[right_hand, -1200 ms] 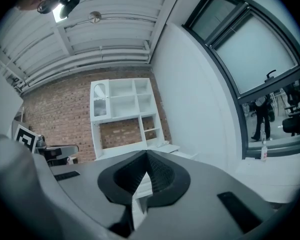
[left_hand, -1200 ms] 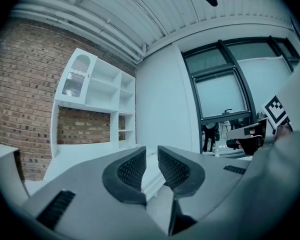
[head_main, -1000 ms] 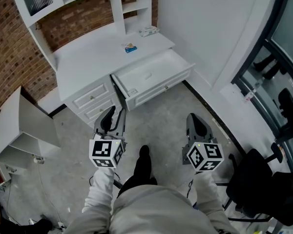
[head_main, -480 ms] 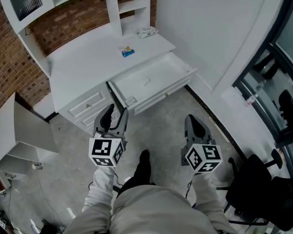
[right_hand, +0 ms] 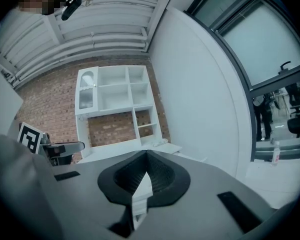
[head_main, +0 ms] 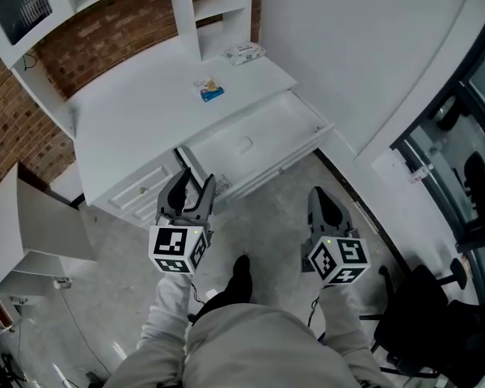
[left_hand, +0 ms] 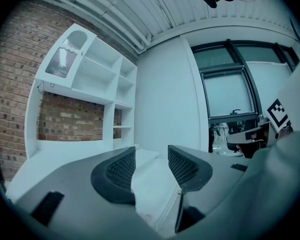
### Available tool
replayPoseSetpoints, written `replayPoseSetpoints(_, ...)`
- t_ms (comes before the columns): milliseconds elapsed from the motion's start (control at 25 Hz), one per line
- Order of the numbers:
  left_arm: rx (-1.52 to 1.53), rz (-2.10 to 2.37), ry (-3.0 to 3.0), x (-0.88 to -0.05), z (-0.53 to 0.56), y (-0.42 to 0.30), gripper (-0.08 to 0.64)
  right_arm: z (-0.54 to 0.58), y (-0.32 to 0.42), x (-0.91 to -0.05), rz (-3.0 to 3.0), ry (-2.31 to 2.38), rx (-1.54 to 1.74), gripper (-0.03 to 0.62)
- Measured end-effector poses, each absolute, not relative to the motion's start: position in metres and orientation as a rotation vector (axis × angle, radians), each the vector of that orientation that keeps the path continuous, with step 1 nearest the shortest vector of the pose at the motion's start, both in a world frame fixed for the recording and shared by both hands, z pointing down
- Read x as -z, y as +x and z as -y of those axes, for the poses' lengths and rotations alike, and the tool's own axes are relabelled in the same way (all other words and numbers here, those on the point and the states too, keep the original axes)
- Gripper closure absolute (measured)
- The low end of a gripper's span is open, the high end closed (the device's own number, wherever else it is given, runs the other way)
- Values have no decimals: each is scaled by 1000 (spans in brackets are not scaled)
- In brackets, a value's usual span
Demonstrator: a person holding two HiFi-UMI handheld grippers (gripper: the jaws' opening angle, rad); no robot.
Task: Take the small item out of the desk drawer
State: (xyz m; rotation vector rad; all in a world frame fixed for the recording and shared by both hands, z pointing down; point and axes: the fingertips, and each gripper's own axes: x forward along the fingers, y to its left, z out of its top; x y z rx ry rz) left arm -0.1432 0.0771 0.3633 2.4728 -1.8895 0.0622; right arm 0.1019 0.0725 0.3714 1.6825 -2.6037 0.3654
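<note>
The white desk has its wide drawer pulled open, and a small pale item lies on the drawer's floor. My left gripper hangs just in front of the drawer's left corner. Its jaws have just been opening and stand open with nothing between them, as the left gripper view confirms. My right gripper floats over the floor, short of the drawer's right end. It is shut, its pads meeting in the right gripper view.
A blue-and-white packet and a white pack lie on the desktop. Small closed drawers sit left of the open one. A white cabinet stands at left, a dark office chair at lower right.
Both grippers have come closer to the desk's open drawer. The left jaws have spread wider. The right jaws stayed shut.
</note>
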Motion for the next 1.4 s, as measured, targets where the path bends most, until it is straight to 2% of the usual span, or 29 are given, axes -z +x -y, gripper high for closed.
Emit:
replayPoseSetpoints(840,-71,1774,2514,-382,27,-163,353,20,61,-373,2567,1741,-354,565)
replayPoseSetpoints(1400,-105,1713,2527,-392,62,-156,344,43,64,-367,2553,1791,-332,565)
